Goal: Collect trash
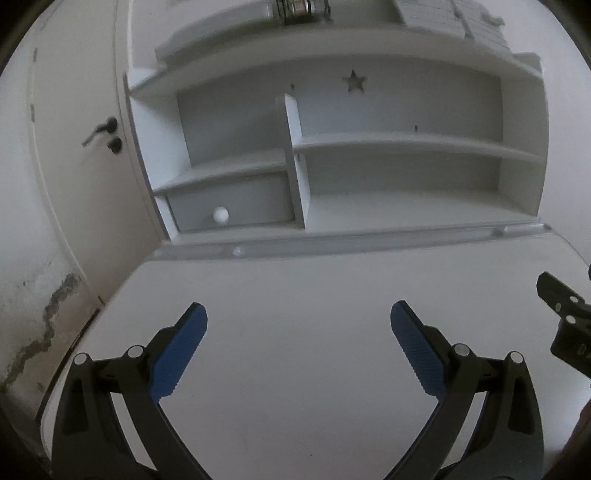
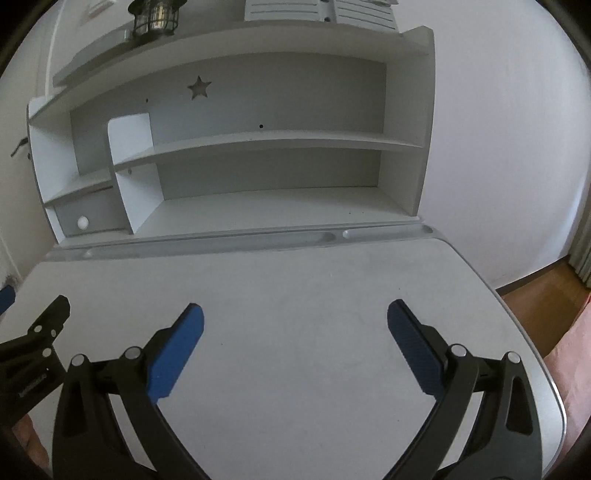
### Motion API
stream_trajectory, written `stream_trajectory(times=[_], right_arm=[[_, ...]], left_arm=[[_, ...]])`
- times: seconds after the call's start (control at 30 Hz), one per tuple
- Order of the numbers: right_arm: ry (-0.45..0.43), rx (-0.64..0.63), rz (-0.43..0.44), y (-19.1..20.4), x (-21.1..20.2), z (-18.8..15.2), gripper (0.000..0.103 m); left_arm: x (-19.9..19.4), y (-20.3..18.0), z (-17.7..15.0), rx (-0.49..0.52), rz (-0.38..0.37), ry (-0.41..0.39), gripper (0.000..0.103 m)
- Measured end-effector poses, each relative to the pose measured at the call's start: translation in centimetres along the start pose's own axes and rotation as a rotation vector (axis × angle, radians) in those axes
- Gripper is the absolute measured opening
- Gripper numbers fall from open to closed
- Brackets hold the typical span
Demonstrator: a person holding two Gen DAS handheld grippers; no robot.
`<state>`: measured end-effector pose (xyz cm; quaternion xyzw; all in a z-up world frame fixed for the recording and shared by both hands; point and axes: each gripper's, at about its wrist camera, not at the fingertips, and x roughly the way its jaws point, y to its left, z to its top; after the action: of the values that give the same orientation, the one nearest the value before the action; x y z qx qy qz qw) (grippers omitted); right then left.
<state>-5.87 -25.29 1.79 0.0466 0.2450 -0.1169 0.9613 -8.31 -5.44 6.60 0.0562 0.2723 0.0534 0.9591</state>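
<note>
No trash shows in either view. My left gripper (image 1: 298, 314) is open and empty, its blue pads spread wide above the white desk top (image 1: 295, 288). My right gripper (image 2: 294, 314) is also open and empty above the same desk top (image 2: 295, 280). The black frame of the right gripper (image 1: 565, 321) shows at the right edge of the left wrist view. The black frame of the left gripper (image 2: 37, 347) shows at the left edge of the right wrist view.
A white shelf unit (image 1: 369, 140) with a star cutout (image 1: 354, 80) stands at the back of the desk, with a small drawer and round knob (image 1: 221, 214). A door with a dark handle (image 1: 101, 129) is left. A lantern (image 2: 155, 16) sits on top. Wooden floor (image 2: 543, 295) lies right.
</note>
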Motion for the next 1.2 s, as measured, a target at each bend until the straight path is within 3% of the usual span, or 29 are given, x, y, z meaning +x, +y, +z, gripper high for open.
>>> stream_trajectory(times=[0.23, 0.47, 0.63, 0.83, 1.2], right_arm=[[-0.031, 0.056, 0.007, -0.7, -1.1, -0.3, 0.096], [-0.103, -0.015, -0.057, 0.9, -2.6, -0.5, 0.096], [-0.123, -0.027, -0.062, 1.2, -2.9, -0.6, 0.096], [-0.095, -0.002, -0.046, 0.5, -2.5, -0.4, 0.096], [-0.068, 0.037, -0.025, -0.4, -2.0, -0.3, 0.096]], left_arm=[[-0.2, -0.2, 0.5, -0.006, -0.020, -0.073, 0.097], [-0.8, -0.4, 0.4, 0.002, -0.028, -0.106, 0.097], [-0.3, 0.3, 0.4, -0.035, -0.040, -0.063, 0.097], [1.0, -0.1, 0.4, -0.030, 0.002, 0.020, 0.097], [0.9, 0.2, 0.1, -0.047, 0.008, 0.018, 0.097]])
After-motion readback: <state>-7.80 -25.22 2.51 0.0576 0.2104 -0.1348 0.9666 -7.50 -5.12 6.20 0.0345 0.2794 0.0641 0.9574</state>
